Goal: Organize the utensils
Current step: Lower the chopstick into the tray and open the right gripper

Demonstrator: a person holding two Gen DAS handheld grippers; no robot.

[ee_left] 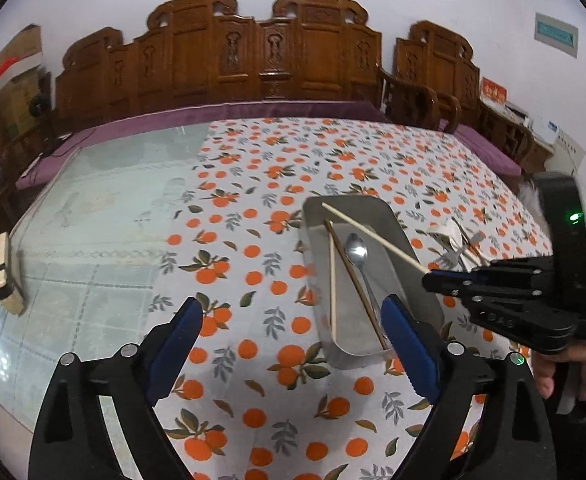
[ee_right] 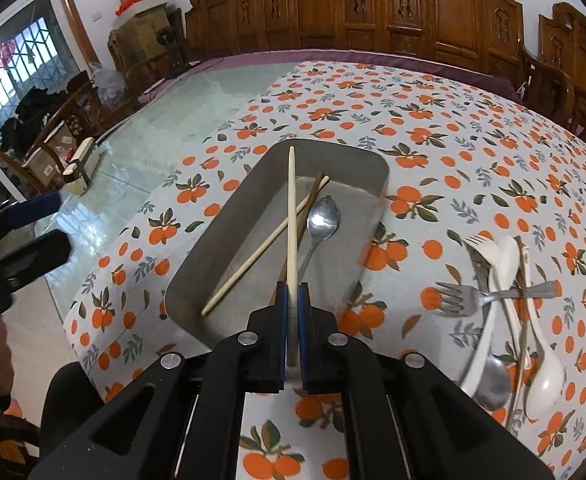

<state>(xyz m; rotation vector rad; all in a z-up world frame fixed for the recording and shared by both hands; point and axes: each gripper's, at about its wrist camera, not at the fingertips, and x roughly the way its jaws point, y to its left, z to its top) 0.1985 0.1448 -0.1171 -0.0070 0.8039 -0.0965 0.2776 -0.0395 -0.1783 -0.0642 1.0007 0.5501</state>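
Two views: we take them in turn.
Left wrist: our left gripper (ee_left: 293, 336) hangs spread and empty just short of the tray (ee_left: 409, 240); right gripper (ee_left: 429, 276) comes in from the side.
Right wrist: right gripper (ee_right: 291, 304) pinches a pale chopstick (ee_right: 291, 208) over the tray, probably to drop it by the spoon (ee_right: 323, 218).
Only here: the utensil pile (ee_right: 505, 304) off to its right.
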